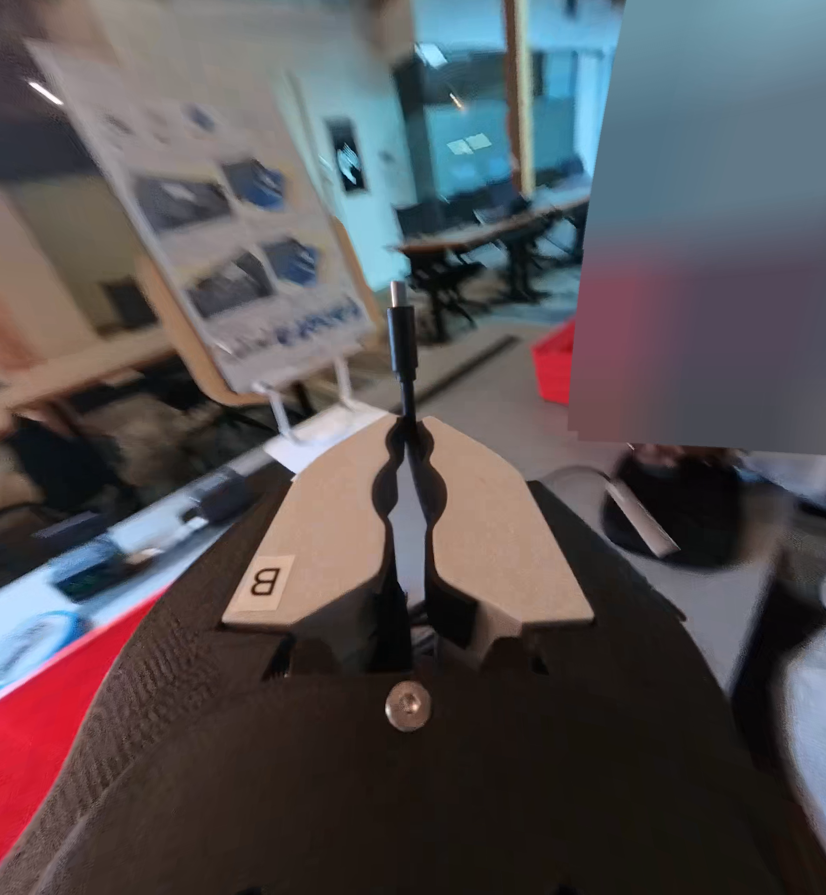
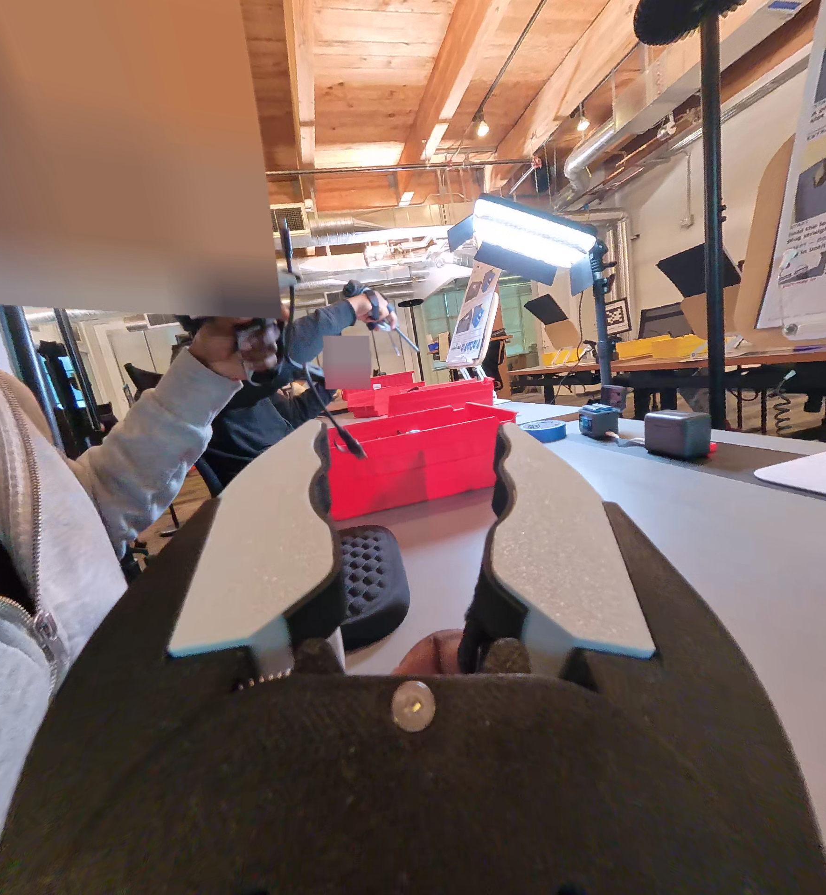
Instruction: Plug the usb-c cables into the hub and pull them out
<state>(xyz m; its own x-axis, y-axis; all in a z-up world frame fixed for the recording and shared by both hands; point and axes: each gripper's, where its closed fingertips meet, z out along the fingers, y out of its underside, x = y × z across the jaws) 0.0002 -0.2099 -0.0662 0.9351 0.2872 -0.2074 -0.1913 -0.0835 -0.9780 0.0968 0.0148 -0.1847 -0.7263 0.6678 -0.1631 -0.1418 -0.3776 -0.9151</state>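
L gripper (image 1: 408,426) closed tight on black usb-c cable (image 1: 403,339), pinched just behind the plug; plug sticks up past the tips into open air, metal end bare, not in any port. Cable's slack runs back btwn the grey fingers (image 1: 333,523) toward the gripper body. Bkgd of left wrist view blurred: tilted instruction board (image 1: 217,213) on a clear stand, red bin (image 1: 554,368) at right edge. R gripper (image 2: 408,436) wide open, holding nothing, low over the grey table (image 2: 692,557). Just under/behind its fingers, a black padded rest (image 2: 372,581) lies on the table. Beyond the tips, a red bin (image 2: 415,460) w/ more red bins behind it. At left of right wrist view, a person's arm in a grey sleeve (image 2: 159,421) is raised, a dark cable (image 2: 323,402) hanging from it w/ its end in front of the red bin. Hub not identifiable in either view. Further right on table: blue tape roll (image 2: 544,428), grey box (image 2: 677,433). Far back: lit light panel (image 2: 532,232) on a stand.
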